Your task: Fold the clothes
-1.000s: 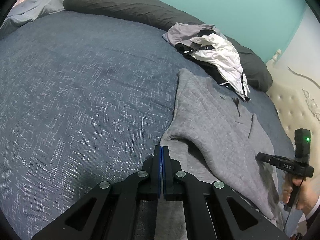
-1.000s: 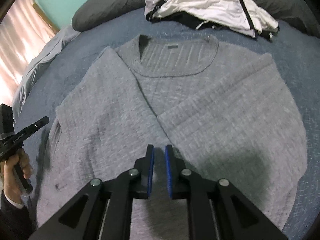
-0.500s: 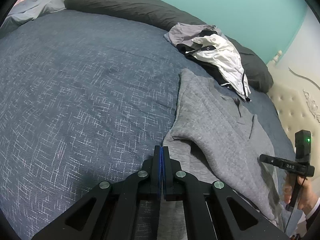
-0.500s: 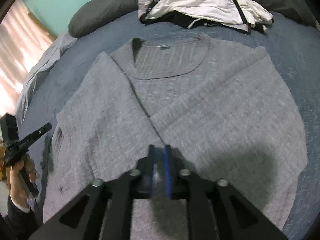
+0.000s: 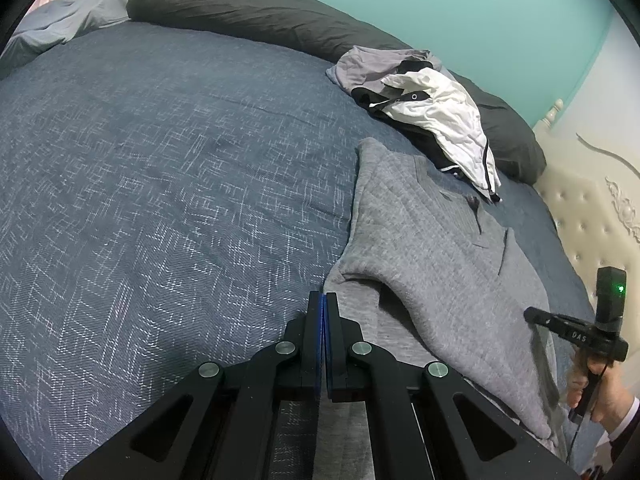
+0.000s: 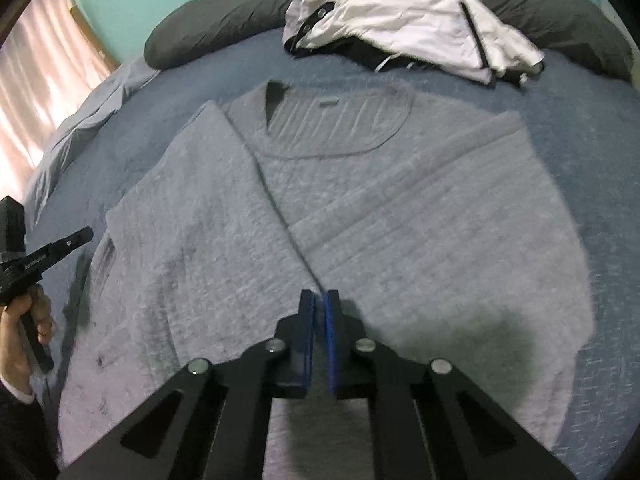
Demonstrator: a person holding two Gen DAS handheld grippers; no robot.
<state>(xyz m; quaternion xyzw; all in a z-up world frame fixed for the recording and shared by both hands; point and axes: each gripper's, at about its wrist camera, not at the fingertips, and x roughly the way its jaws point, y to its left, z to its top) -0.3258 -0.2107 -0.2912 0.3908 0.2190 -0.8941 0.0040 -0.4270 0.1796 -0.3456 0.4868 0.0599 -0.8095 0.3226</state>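
Note:
A grey knit sweater (image 6: 400,220) lies flat on the bed with both sleeves folded in across its chest. My right gripper (image 6: 319,294) hovers over the spot where the two sleeves meet. Its jaws are closing, down to a thin slit, and I see no cloth between the blue pads. My left gripper (image 5: 323,295) is shut with nothing pinched, its tips at the sweater's (image 5: 432,248) lower side edge. Each gripper shows in the other's view, held by a hand: the right gripper (image 5: 534,315) at the far side of the sweater, the left gripper (image 6: 86,234) beside the hem.
A blue woven bed cover (image 5: 160,180) stretches wide to the left. A white and black jacket pile (image 6: 412,16) lies past the collar, against a long dark pillow (image 5: 240,8). A cream tufted headboard (image 5: 592,208) stands at the right, a curtain (image 6: 40,80) at the left.
The gap between my right gripper's pads has narrowed to a slit, and that view has drawn slightly closer to the sweater. The left gripper and the sweater look unchanged.

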